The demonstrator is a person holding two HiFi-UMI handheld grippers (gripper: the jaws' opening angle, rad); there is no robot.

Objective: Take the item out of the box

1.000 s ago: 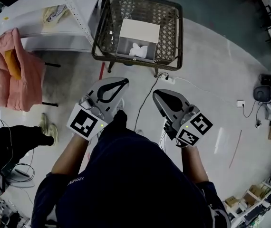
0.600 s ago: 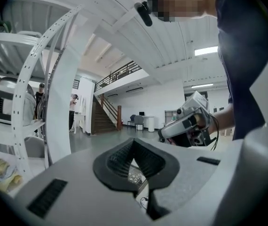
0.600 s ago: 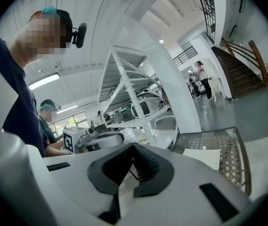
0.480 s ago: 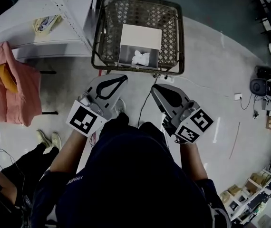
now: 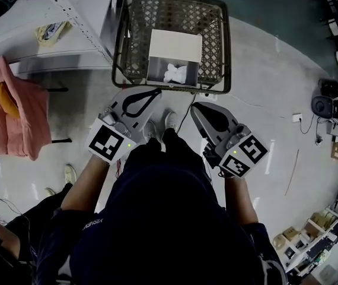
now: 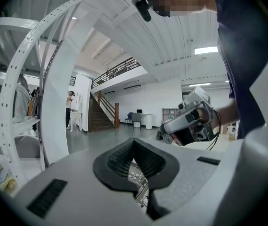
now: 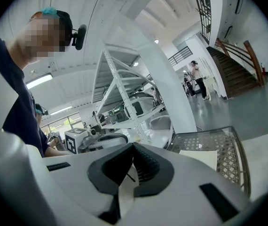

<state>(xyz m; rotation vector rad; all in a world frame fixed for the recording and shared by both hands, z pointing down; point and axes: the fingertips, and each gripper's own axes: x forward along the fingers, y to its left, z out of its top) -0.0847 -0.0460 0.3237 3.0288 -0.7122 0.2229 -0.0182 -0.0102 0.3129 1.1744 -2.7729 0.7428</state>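
ahead of both grippers, just past their tips, a basket (image 5: pixel 227 46) with latticed sides is raised on legs above the floor. a white box (image 5: pixel 175 44) is set inside it, with its lid folded back away from the grippers. the item (image 5: pixel 175 73), white and crumpled, is seen lying in the open part of the box, on the side nearer the grippers; it is touched by neither of them.

the left gripper (image 5: pixel 156 93) is held low in front of the person's body, its tip just short of the basket's near rim. its jaws are pressed together at the tips and nothing is caught between them. the right gripper (image 5: pixel 194 107) is held beside it, a little farther back from the rim. its jaws are likewise closed and empty.

in the right gripper view the basket and the pale lid are seen ahead and to the right. well to the left of the left gripper a pink cloth (image 5: pixel 16 108) is draped, and a metal shelf rack (image 5: pixel 74 15) is placed ahead and to the left.
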